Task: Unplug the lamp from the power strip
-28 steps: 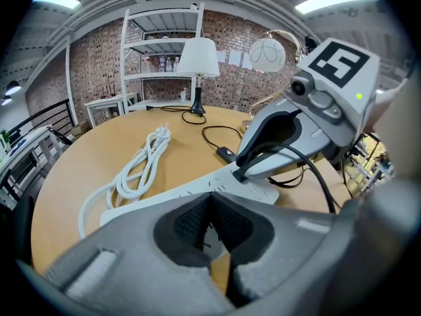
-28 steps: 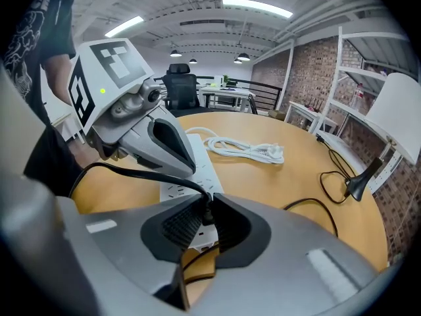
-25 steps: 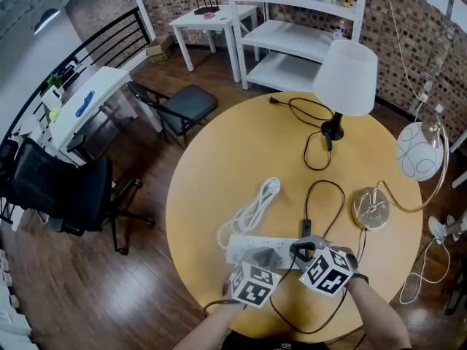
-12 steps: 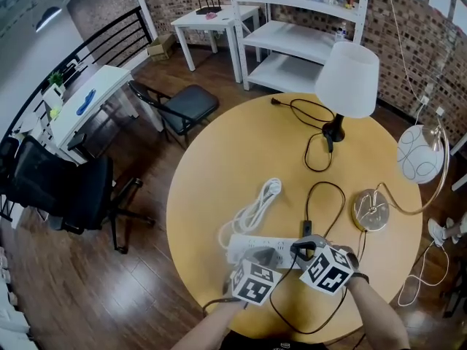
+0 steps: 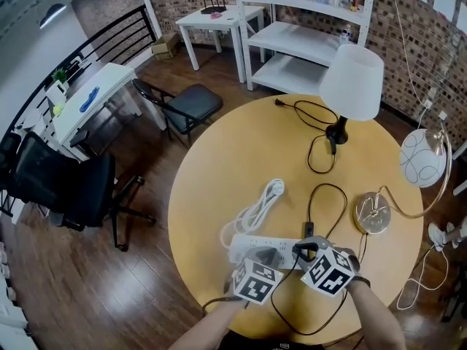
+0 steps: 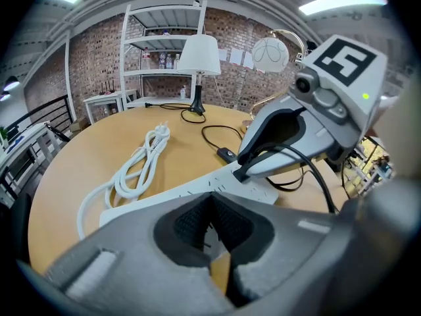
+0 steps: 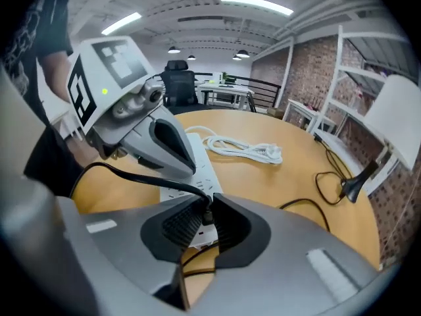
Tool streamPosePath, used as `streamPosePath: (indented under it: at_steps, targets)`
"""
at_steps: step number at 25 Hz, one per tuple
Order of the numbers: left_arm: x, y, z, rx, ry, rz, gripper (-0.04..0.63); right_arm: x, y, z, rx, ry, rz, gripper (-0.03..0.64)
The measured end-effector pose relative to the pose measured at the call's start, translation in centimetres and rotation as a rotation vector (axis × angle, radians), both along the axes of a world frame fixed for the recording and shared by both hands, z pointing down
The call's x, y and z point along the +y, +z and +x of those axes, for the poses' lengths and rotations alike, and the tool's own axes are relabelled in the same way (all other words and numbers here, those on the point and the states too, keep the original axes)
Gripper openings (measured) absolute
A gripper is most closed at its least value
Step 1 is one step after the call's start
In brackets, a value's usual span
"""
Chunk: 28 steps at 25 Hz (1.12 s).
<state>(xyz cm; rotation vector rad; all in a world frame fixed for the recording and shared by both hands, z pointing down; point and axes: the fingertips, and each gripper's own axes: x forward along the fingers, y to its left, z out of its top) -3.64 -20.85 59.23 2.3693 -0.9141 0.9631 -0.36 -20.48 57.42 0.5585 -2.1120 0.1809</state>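
Lamp plug [image 7: 206, 214], black, sits in the white power strip [image 5: 248, 247] near the front edge of the round wooden table [image 5: 233, 144]. The right gripper [image 5: 304, 252] has its 2 jaws closed partway onto that plug, pads against its sides. The left gripper [image 6: 212, 199] is just beside it, tips down at the strip's middle, jaws drawn together with nothing between them. A coiled white cord [image 5: 252, 210] lies beside the strip, and farther back stand 2 lamps, a white-shaded lamp [image 5: 352, 82] and a globe lamp [image 5: 421, 159].
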Motion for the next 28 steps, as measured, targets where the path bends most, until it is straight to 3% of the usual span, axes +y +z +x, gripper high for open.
streamPosePath:
  at_steps: [2,5,7,9,12,23,28]
  targets:
    - [-0.1,-0.1,0.0,0.001,0.002,0.002,0.002,0.1,0.0,0.0,0.026,-0.018,0.024,0.052]
    - [-0.2,-0.1,0.0,0.003,-0.005,-0.003,0.002,-0.2,0.3,0.1,-0.003,0.006,-0.015,0.052]
    - [0.0,0.1,0.1,0.002,-0.005,-0.013,0.002,-0.5,-2.0,-0.5,-0.095,0.031,0.017,0.052]
    - [-0.2,0.1,0.2,0.000,0.006,-0.008,0.002,-3.0,-7.8,-1.5,-0.238,0.064,0.129,0.049]
    - [-0.4,0.0,0.0,0.000,0.005,-0.006,0.002,-6.1,-12.4,-1.8,-0.152,-0.012,0.245,0.049]
    - [-0.2,0.0,0.1,0.005,0.006,-0.001,0.002,-4.6,-13.1,0.6,-0.129,0.050,0.265,0.049]
    - [-0.2,0.2,0.1,0.009,0.002,-0.004,0.002,-2.8,-13.2,2.1,-0.161,0.131,0.292,0.049]
